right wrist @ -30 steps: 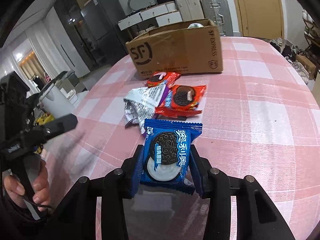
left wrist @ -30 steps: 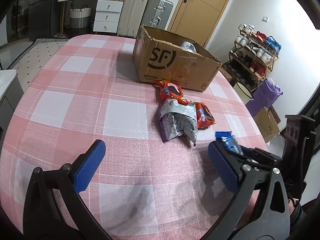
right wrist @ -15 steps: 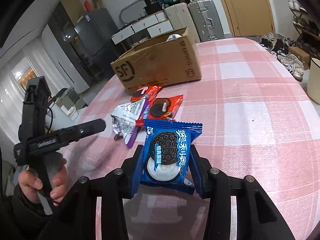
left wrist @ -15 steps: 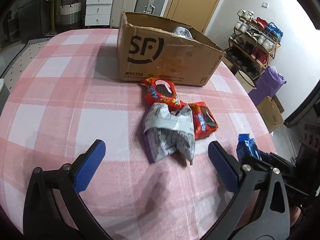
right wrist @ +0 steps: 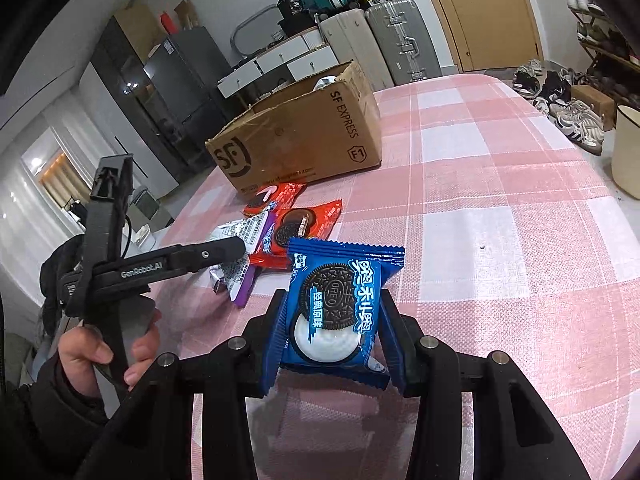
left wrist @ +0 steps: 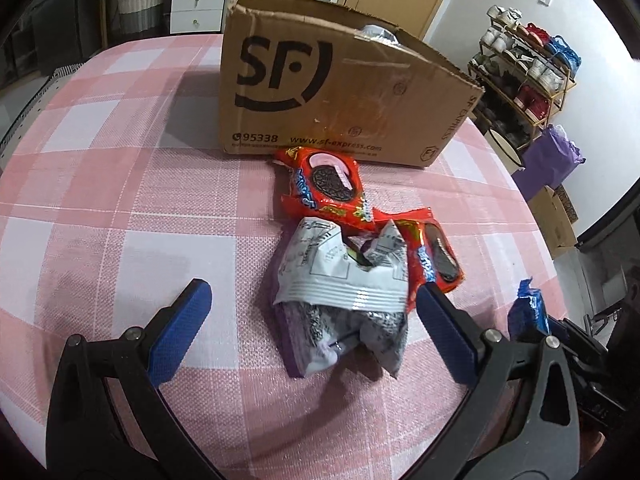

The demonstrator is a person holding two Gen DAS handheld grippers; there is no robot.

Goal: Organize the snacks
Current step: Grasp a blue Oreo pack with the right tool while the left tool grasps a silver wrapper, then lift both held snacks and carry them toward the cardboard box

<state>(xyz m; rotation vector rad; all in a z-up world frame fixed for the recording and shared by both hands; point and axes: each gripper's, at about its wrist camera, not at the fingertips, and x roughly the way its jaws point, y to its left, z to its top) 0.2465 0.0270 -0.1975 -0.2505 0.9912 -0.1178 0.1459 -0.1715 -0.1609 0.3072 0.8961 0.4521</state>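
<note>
A crumpled silver and purple snack packet (left wrist: 340,300) lies on the pink checked tablecloth (left wrist: 120,220). My left gripper (left wrist: 308,316) stands open just above it, its blue pads to either side. Two red cookie packets (left wrist: 328,188) (left wrist: 434,254) lie behind it, in front of a brown cardboard box (left wrist: 320,92). My right gripper (right wrist: 334,320) is shut on a blue cookie packet (right wrist: 334,308), held upright above the cloth. That blue packet (left wrist: 530,312) shows at the right edge of the left wrist view. In the right wrist view the left gripper (right wrist: 224,254) hovers over the silver packet (right wrist: 240,236).
The box (right wrist: 304,136) is open at the top with something silvery inside. A hand (right wrist: 104,344) holds the left gripper's handle. Off the table stand suitcases (right wrist: 384,44), white drawers, a shoe rack (left wrist: 524,68) and a cream bin (right wrist: 628,152).
My left gripper has moved forward and down toward the snack pile, so the silver packet now lies between its pads. The right gripper has shifted sideways a little, still shut on the blue packet.
</note>
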